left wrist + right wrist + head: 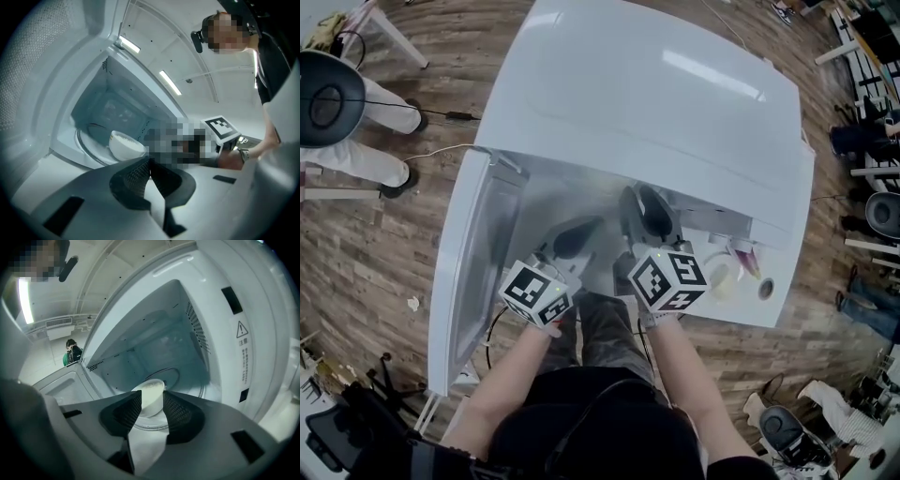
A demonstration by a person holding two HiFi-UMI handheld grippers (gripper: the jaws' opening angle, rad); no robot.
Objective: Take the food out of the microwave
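**Bowl dead ahead of my right jaws, off to the side of my left**

The jaws of my right gripper (pixel 149 403) stand apart with nothing pressed between the pads. Through the gap, just past the tips, I see the white bowl (pixel 151 394) of pale food. It lies straight along the line this gripper points, a little below it, so I judge a push forward and slightly down would bring the rim between the pads. The bowl is round, so no side is better to take it from.

My left gripper (pixel 149 161) has its jaws together and holds nothing. From there the bowl (pixel 124 144) sits ahead and to the left, off its line. The right is also the one reaching deeper in the head view, so it seems the nearer.

Beyond both, the bowl rests on the turntable (pixel 183 377) inside the microwave (pixel 656 84), whose door (pixel 461 272) hangs open on my left.
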